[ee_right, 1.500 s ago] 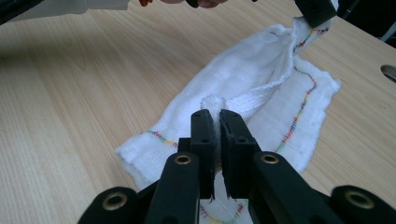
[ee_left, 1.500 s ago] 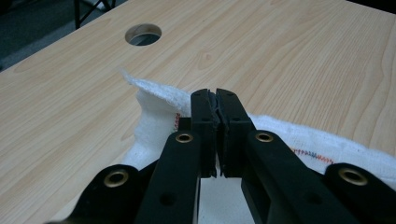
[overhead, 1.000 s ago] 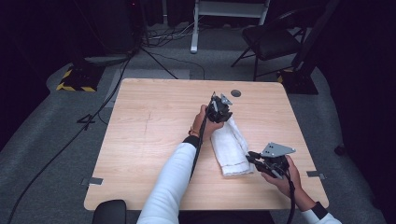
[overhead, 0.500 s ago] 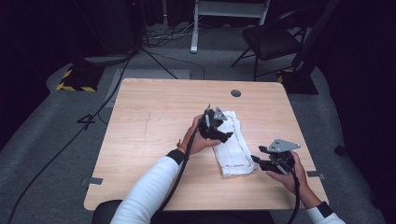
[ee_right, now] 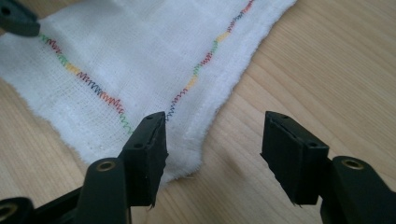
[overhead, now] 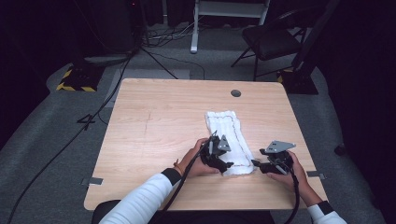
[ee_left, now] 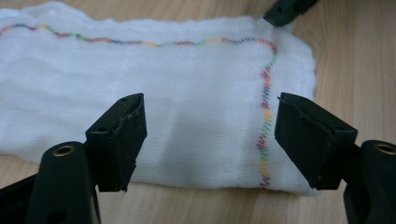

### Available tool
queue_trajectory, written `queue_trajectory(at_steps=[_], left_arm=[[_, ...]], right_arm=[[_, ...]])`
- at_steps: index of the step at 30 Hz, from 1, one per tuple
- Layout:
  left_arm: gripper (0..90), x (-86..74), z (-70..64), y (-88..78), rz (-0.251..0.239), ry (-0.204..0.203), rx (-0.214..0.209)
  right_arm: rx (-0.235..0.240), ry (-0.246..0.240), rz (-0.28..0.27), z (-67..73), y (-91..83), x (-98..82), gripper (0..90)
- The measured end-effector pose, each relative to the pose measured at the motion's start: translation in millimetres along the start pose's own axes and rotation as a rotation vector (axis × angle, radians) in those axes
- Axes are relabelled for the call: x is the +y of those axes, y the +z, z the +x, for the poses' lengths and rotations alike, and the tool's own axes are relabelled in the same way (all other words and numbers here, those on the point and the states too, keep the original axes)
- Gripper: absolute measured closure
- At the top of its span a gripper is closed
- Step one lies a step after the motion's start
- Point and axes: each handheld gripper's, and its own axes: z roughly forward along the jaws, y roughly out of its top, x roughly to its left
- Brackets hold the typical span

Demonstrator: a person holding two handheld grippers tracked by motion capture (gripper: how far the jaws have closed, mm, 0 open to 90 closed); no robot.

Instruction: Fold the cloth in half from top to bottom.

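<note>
While both grippers are held at the near end of a white cloth [overhead: 228,138], the strip is seen folded long and narrow on the wooden table [overhead: 154,121], its long axis running from the near edge toward the far side, right of the table's middle. The left gripper [overhead: 223,163] is placed at the cloth's near left corner, its jaws spread wide over the fabric with nothing pinched; they have just been opening, and the cloth lies flat beneath them, not gripped. The right gripper [overhead: 257,164] is set just beside the near right corner, its jaws also parted and just opened further, one jaw above the frayed hem and the other above bare wood. In the left gripper view, the cloth's short edge with its line of many-coloured stitching [ee_left: 265,123] is found between the jaws. Both hands are judged about equally near, each to its own corner. No brand, label or readable writing is seen.
</note>
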Motion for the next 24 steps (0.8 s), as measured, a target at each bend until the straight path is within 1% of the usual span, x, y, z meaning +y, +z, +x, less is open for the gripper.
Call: queue_trajectory(at_steps=[4, 5, 6, 9, 12, 13, 16, 19, 21, 24], left_arm=[[26.2, -10.0, -6.2, 4.6, 0.056, 0.037, -0.035], [26.3, -12.9, -7.1, 4.5, 0.063, 0.033, -0.038], [26.5, -15.5, -5.8, 2.9, 0.059, 0.021, -0.050], [26.6, -20.3, -4.6, -1.7, 0.068, 0.010, -0.056], [26.6, -27.2, -5.2, -6.3, 0.064, -0.011, -0.061], [26.6, -29.5, -5.7, -8.2, 0.063, -0.008, -0.061], [26.6, -38.4, -8.4, -14.4, 0.052, -0.025, -0.064], [26.7, -47.5, -10.7, -21.5, 0.046, -0.044, -0.067], [26.6, -52.9, -11.0, -26.0, 0.036, -0.054, -0.071], [26.4, -58.5, -9.2, -35.9, 0.018, -0.058, -0.061]], right_arm=[[0.023, -0.010, 0.015, 2.6, 4.7, -1.5, 41.1], [0.024, -0.014, 0.019, 3.4, 5.8, -1.6, 41.1], [0.032, -0.020, 0.019, 4.5, 6.8, -1.5, 41.1], [0.045, -0.031, 0.021, 8.6, 7.9, -1.0, 41.5], [0.062, -0.032, 0.016, 14.2, 9.5, -0.6, 42.3], [0.068, -0.032, 0.016, 16.9, 9.7, -0.2, 42.4], [0.081, -0.056, 0.016, 25.9, 10.0, 1.8, 42.3], [0.102, -0.060, 0.011, 34.1, 10.3, 2.5, 41.7], [0.093, -0.072, 0.000, 39.7, 9.9, 2.8, 40.1], [0.090, -0.101, -0.019, 44.6, 7.6, 5.1, 39.6]])
